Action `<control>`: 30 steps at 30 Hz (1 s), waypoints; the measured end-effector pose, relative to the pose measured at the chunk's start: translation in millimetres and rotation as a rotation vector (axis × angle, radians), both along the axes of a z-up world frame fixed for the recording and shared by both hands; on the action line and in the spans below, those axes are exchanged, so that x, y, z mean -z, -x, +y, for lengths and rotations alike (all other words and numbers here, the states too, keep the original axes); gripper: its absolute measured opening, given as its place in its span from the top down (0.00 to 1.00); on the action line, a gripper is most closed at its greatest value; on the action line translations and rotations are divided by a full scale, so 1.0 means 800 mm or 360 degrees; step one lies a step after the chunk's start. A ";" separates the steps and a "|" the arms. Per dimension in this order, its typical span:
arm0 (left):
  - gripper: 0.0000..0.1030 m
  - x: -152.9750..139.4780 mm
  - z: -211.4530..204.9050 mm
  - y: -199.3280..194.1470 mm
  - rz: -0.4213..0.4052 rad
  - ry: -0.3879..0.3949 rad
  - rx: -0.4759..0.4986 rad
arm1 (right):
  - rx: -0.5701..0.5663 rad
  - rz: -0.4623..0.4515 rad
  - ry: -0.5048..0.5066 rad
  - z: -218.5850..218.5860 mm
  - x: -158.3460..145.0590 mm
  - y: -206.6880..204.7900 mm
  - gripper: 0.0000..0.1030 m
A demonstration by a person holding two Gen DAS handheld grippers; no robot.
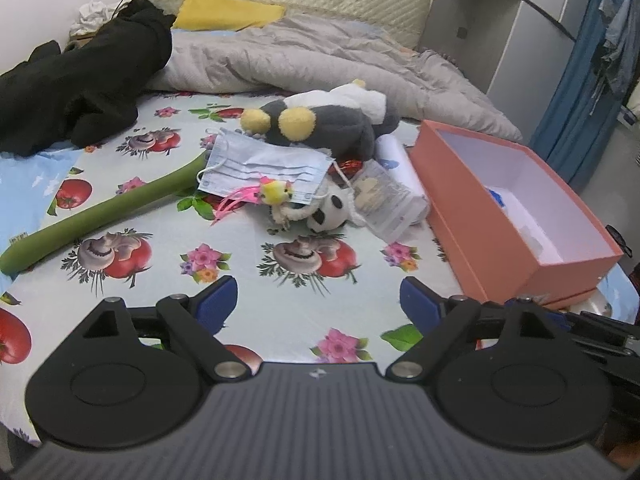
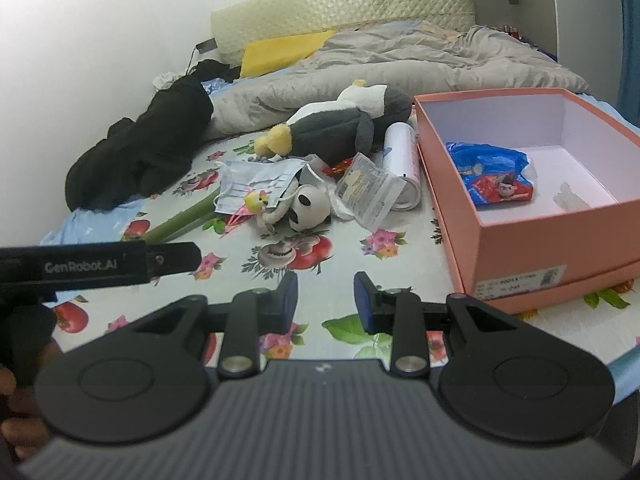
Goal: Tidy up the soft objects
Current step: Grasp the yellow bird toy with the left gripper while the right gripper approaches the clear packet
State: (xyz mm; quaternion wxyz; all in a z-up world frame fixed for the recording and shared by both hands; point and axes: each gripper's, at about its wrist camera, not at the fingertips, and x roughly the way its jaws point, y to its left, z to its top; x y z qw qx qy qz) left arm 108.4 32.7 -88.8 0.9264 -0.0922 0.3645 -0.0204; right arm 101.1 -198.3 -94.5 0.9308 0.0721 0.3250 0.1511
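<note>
A pile of soft things lies mid-bed: a grey penguin plush, a small panda plush, a blue face mask and a tiny yellow-and-pink toy. A long green plush stretches off to the left. The orange box stands open at the right and holds a blue-and-red packet. My left gripper is open wide above the sheet, short of the pile. My right gripper is open with a narrower gap and nothing in it.
A white cylinder and a clear packet lie between the pile and the box. Black clothing covers the far left, and a grey quilt and a yellow pillow lie behind. The left gripper's arm crosses the right wrist view.
</note>
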 end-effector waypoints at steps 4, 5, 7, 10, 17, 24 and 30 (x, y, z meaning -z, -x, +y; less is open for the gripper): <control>0.11 0.013 0.008 -0.019 0.0026 -0.0002 -0.0006 | -0.0008 0.0012 0.0005 0.005 0.008 -0.015 0.67; 0.11 0.015 0.009 -0.024 0.0033 -0.0007 -0.0008 | -0.0010 0.0016 0.0007 0.007 0.010 -0.020 0.67; 0.11 0.022 0.012 -0.035 0.0049 -0.0009 -0.0014 | -0.0016 0.0024 0.0010 0.010 0.014 -0.028 0.67; 0.11 0.033 0.016 -0.052 0.0069 -0.0002 -0.0019 | -0.0028 0.0030 0.0015 0.016 0.019 -0.040 0.67; 0.11 0.055 0.026 -0.086 0.0111 0.0026 -0.0045 | -0.0058 0.0053 0.0038 0.032 0.036 -0.070 0.67; 0.11 0.080 0.036 -0.125 0.0146 0.0022 -0.0092 | -0.0084 0.0101 0.0000 0.043 0.051 -0.101 0.67; 0.12 0.091 0.052 -0.160 0.0099 0.0096 -0.0151 | -0.0070 0.0156 0.0036 0.050 0.074 -0.134 0.67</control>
